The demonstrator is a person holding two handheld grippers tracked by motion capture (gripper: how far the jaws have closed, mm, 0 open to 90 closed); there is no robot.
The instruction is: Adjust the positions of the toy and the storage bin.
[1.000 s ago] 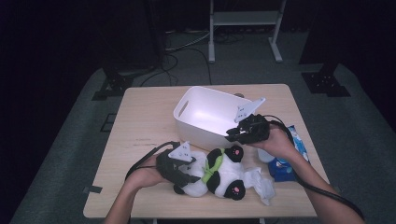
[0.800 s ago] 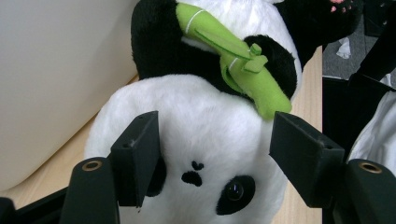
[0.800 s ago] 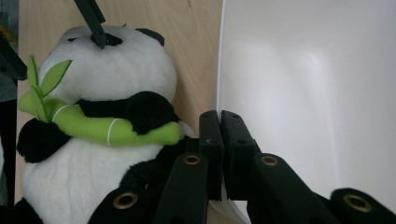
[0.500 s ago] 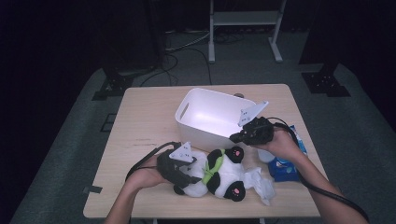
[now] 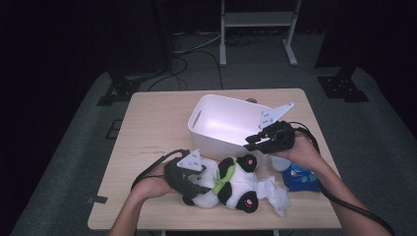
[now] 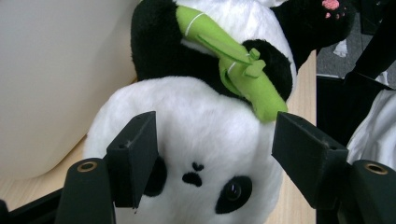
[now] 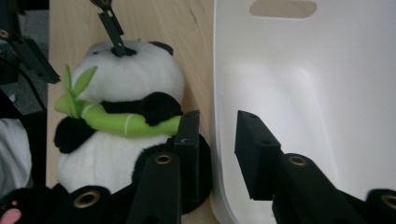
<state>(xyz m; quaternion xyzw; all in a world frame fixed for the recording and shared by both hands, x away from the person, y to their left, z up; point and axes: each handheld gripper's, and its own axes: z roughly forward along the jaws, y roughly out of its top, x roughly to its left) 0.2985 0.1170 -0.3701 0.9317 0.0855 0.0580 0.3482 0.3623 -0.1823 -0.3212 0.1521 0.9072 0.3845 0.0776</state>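
At the table's near edge lies one plush panda (image 5: 231, 184), on its back, a green bamboo stalk (image 6: 233, 65) across its chest. Left gripper (image 5: 189, 183): jaws set wide about the panda's head, pads flanking it; firm pressure cannot be confirmed. Right gripper (image 5: 255, 142): jaws have just been opening, part open astride the near wall of one white bin (image 5: 216, 123). One blue packet (image 5: 300, 178) and one white cloth (image 5: 273, 191) lie right of the panda.

right gripper (image 5: 253, 143) shifted along bin (image 5: 206, 129) rim, jaws just opened
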